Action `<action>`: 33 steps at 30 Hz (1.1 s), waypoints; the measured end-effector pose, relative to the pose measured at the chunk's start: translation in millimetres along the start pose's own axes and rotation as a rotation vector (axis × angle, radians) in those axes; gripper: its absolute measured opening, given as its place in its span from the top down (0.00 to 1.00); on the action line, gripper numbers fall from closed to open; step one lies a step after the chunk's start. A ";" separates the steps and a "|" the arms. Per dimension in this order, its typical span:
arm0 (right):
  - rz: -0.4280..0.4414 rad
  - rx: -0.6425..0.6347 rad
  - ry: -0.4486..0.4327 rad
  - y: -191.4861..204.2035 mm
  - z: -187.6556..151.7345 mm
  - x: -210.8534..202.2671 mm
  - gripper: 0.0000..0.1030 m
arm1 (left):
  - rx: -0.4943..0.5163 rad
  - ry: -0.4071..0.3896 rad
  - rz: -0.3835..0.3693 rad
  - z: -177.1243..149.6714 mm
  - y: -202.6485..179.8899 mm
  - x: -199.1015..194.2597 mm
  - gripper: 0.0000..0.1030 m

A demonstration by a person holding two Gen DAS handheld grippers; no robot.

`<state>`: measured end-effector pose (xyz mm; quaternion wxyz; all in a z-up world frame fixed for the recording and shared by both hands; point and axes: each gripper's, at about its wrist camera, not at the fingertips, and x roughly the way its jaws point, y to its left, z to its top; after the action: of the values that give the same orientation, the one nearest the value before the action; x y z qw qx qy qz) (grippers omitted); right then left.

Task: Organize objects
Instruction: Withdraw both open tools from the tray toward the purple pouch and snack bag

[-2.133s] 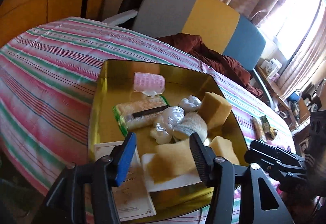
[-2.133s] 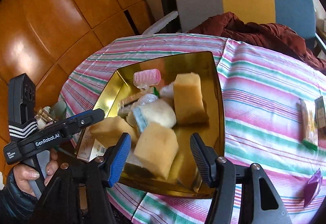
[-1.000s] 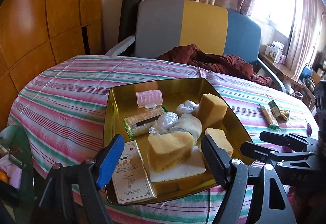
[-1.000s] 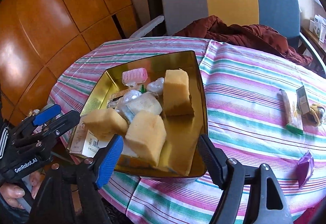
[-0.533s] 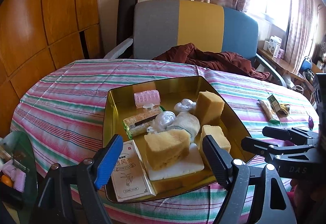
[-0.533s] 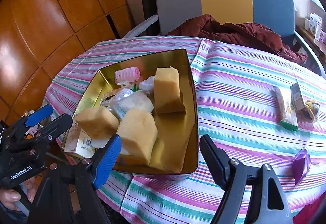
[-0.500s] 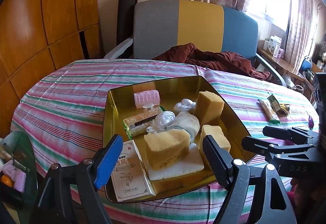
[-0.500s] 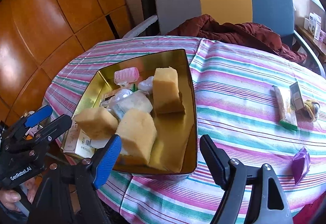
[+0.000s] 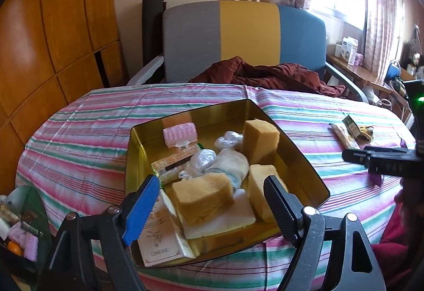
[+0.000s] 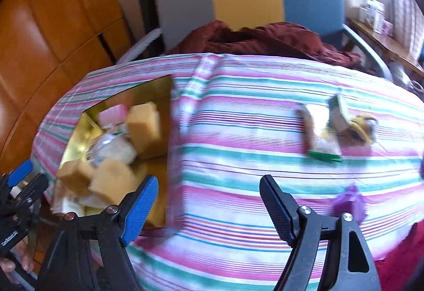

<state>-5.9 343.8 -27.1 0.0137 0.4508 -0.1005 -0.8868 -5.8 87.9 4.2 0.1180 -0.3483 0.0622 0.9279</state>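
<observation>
A gold tin tray [image 9: 304,161] sits on the striped table and holds several yellow sponges [image 9: 201,198], a pink hair roller [image 9: 180,134], wrapped bundles [image 9: 230,161] and a white box [image 9: 159,240]. My left gripper [image 9: 209,201] is open and empty just before the tray's near edge. My right gripper [image 10: 206,201] is open and empty over the bare cloth, right of the tray [image 10: 159,89]. Loose items lie at the right: a wrapped bar [image 10: 315,137], a small packet [image 10: 336,111], a yellow object [image 10: 363,126] and a purple wrapper [image 10: 349,201].
A grey, yellow and blue chair [image 9: 243,34] with a dark red cloth [image 9: 265,74] stands behind the table. A glass side shelf [image 9: 23,222] with small items is at the lower left. Wood panels line the left wall.
Both grippers have drawn back from the tray. The right gripper has swung right, so the tray now sits at its left and the loose items at its right. Both stay open.
</observation>
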 end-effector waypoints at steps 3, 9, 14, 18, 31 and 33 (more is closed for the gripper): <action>-0.046 0.019 0.003 -21.8 4.9 -3.2 0.22 | 0.027 -0.003 -0.016 3.4 -10.5 1.1 0.21; -0.151 0.032 0.018 -67.6 16.1 -7.3 0.22 | 0.097 -0.010 -0.050 9.8 -36.6 3.5 0.21; -0.215 0.054 0.055 -108.5 18.4 1.6 0.22 | 0.147 -0.010 -0.075 16.0 -57.7 9.2 0.20; -0.223 0.111 0.079 -139.8 11.9 12.4 0.22 | 0.179 -0.004 -0.089 19.7 -73.8 14.0 0.19; -0.172 0.352 0.110 -193.5 -1.1 16.4 0.22 | 0.236 0.049 -0.184 31.6 -128.8 42.2 0.17; -0.176 0.349 0.145 -194.9 -3.9 19.5 0.22 | 0.244 0.055 -0.193 32.6 -135.1 46.7 0.17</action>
<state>-1.5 531.8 -82.0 -0.1351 0.5162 -0.2114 -0.8189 -25.1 232.8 -6.8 0.2463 -0.3609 0.1438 0.8880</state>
